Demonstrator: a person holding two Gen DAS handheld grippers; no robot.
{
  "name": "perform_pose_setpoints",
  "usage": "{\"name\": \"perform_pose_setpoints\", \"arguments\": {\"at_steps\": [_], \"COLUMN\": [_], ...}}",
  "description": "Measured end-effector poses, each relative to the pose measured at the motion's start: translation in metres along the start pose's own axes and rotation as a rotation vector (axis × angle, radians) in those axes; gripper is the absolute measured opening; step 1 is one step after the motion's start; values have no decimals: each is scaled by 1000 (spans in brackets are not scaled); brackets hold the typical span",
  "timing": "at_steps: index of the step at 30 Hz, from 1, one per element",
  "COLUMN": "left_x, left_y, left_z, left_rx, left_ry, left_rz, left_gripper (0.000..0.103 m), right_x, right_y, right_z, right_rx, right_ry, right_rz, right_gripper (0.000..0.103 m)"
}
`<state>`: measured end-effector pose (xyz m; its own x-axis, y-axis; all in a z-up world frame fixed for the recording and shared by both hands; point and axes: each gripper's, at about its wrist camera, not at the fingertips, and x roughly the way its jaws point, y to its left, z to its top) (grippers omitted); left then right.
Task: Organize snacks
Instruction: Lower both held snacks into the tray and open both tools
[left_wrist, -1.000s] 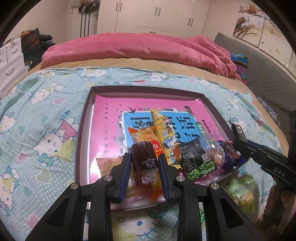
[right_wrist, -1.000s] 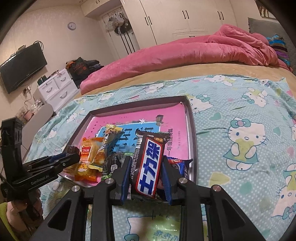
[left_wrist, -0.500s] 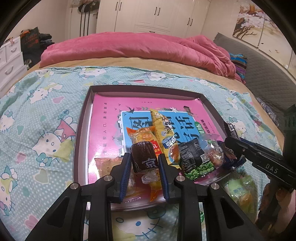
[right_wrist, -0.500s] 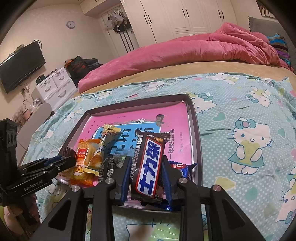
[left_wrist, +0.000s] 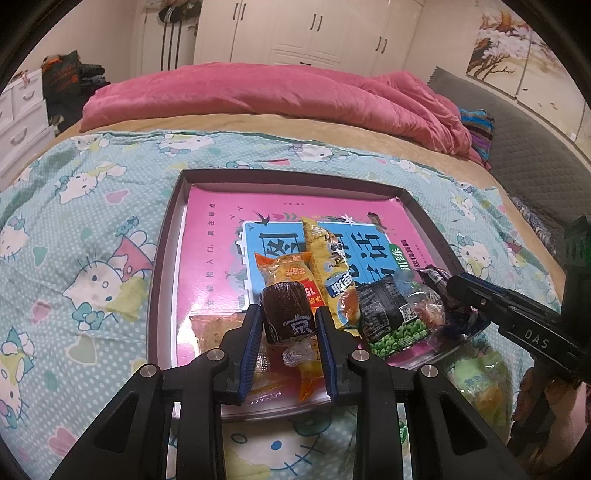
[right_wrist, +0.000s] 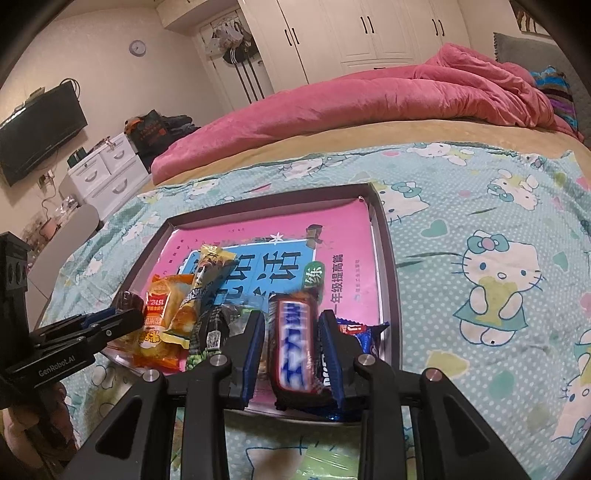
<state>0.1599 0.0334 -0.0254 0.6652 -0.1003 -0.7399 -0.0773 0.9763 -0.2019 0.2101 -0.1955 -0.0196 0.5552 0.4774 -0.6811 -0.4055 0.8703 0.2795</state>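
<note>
A dark tray (left_wrist: 168, 258) (right_wrist: 389, 266) lies on the bed with a pink book (left_wrist: 210, 251) inside. Along its near edge sit an orange packet (left_wrist: 284, 269), a yellow packet (left_wrist: 328, 266) and a black green-pea packet (left_wrist: 388, 317). My left gripper (left_wrist: 288, 325) is shut on a dark brown wrapped cake (left_wrist: 286, 315), held over the tray's near edge. My right gripper (right_wrist: 291, 343) is shut on a Snickers bar (right_wrist: 293, 343), held over the tray's near right corner above a blue packet (right_wrist: 364, 334). Each gripper shows in the other's view.
The tray rests on a Hello Kitty blanket (left_wrist: 85, 236). A pink duvet (left_wrist: 258, 96) lies piled at the far side. A green packet (left_wrist: 476, 380) lies on the blanket beside the tray's near right corner. White drawers (right_wrist: 103, 173) and wardrobes stand beyond the bed.
Both grippers have drawn slightly forward over the tray's near edge with their snacks still held. The Snickers bar looks blurred now and sits lower between the fingers.
</note>
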Motion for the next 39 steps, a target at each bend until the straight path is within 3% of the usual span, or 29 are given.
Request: {"name": "perform_pose_setpoints", "arguments": {"at_steps": [22, 39], "left_x": [-1, -11], "left_y": [4, 3], "left_z": [0, 3], "left_rx": [-25, -34], "left_ry": [1, -21], "left_rz": [-20, -35], "left_gripper": [31, 51], "right_x": [-7, -17], "right_y": [0, 16], "right_z": [-3, -4], "right_rx": [17, -32], "right_ry": [-4, -32], "right_rz": [48, 95], "right_gripper": [36, 42]}}
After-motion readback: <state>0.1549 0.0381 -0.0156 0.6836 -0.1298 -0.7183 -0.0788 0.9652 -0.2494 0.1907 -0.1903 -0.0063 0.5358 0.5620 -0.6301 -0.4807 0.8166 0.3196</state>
